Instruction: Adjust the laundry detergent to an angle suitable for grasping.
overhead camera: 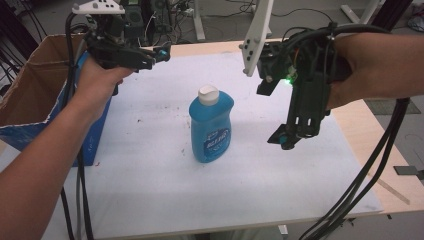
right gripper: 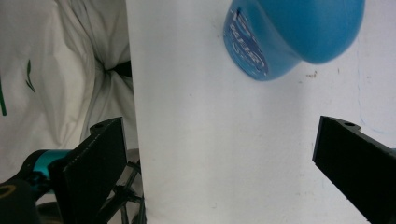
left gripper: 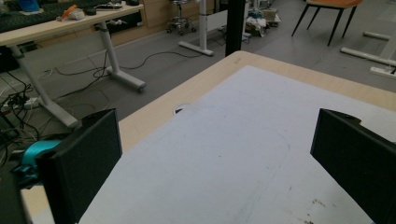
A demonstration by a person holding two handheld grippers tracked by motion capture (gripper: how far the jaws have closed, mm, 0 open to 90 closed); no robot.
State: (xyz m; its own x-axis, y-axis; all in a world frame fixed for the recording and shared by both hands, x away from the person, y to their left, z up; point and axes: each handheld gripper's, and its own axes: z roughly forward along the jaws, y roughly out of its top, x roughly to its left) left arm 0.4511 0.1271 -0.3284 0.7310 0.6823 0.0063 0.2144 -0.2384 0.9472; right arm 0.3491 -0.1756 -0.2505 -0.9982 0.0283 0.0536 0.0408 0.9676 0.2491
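Both my grippers, left [overhead camera: 159,54] and right [overhead camera: 287,137], hang wide open and empty; I'd pinch that slick, probably hefty blue bottle [overhead camera: 211,127] across its narrower upper body.

I'm working in a lab or workshop space: grey floor strewn with loose cables [left gripper: 154,56], height-adjustable desks [left gripper: 56,28] on white metal legs. A swivel stool [left gripper: 180,14], orange chair [left gripper: 327,9] and open cardboard box [overhead camera: 30,85] fit that.

Cardboard box [overhead camera: 30,80] left; orange chair [left gripper: 334,4] beyond.
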